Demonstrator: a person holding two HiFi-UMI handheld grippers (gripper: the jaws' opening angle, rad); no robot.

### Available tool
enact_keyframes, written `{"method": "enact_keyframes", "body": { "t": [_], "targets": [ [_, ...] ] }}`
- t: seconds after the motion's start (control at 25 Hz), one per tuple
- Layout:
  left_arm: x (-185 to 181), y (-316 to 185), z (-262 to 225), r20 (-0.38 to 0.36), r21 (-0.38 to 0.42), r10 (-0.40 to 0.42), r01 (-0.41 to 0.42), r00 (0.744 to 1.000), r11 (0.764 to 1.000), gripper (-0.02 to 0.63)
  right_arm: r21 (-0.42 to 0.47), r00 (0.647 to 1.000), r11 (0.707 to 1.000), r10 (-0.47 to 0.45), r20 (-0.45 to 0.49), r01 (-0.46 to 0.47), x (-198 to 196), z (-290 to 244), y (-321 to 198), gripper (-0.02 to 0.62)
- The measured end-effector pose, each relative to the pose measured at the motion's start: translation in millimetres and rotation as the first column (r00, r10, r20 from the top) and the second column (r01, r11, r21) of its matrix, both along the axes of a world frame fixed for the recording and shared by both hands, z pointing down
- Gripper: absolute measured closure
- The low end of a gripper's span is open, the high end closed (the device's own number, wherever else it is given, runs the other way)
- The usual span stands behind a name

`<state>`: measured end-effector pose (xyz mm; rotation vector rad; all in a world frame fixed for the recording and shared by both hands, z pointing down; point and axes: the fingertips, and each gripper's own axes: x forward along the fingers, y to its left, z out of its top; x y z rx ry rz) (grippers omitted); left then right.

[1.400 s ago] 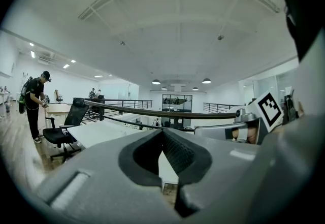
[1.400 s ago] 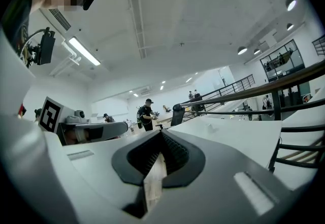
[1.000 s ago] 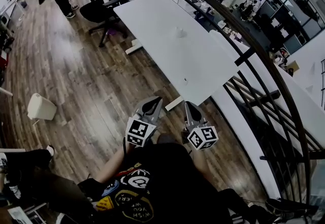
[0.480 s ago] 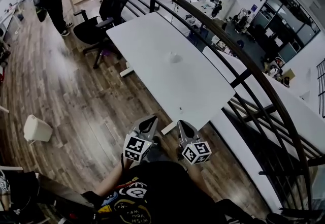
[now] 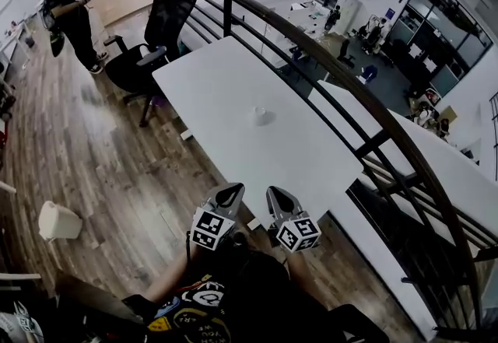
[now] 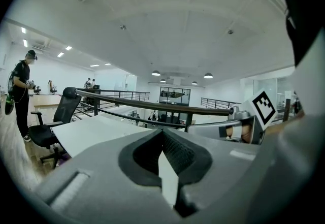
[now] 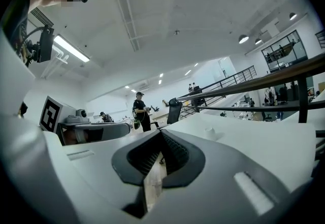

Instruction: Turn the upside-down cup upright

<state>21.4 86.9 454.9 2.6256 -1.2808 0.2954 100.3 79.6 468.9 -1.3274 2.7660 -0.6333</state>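
**Both grippers shut and empty at the table's near end; cup out on the tabletop**

Under and around the table point(image 5: 226, 92), on its left side: wood-plank floor point(image 5: 109, 170).

Along the table's right long side: dark curved railing point(image 5: 342, 77), with an open office level below and beyond it.

White and long, bare but for one small thing.

At the table's far left corner: black office chair point(image 5: 152, 42). Farther out past that corner, on the floor: person in dark clothes point(image 5: 70, 11), standing.

Well left of the table's near end, on the floor: small white bin point(image 5: 58, 221), tilted.

At the table's near end, just short of its edge, side by side and pointed toward the tabletop: left gripper point(image 5: 231, 192) and right gripper point(image 5: 276, 195). Left gripper point(image 6: 162, 131): jaws pressed together, nothing between them. Right gripper point(image 7: 161, 134): likewise closed tip to tip, holding nothing.

Near the middle of the tabletop, well beyond both grippers and touched by neither: small white cup point(image 5: 261, 114), narrower end up. Visible too from the right gripper view point(image 7: 209, 132), alone on the white surface.
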Motion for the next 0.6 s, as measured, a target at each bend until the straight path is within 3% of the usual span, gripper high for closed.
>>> {"method": "enact_keyframes", "body": {
  "t": [0.2, 0.6],
  "targets": [
    [-4.6, -54.2, 8.4, 0.031, -0.003, 0.029, -0.029, 0.999, 1.0, 0.601, -0.033, 1.0, 0.999, 0.018, 0.0, -0.018, -3.5, 13.3, -45.7, 0.598],
    [-52.6, -182.6, 44.2, 0.047, -0.059, 0.101, -0.099, 0.994, 0.993, 0.601, -0.072, 0.992, 0.992, 0.096, -0.078, -0.102, -39.2, 39.7, -164.9, 0.598]
  ]
}}
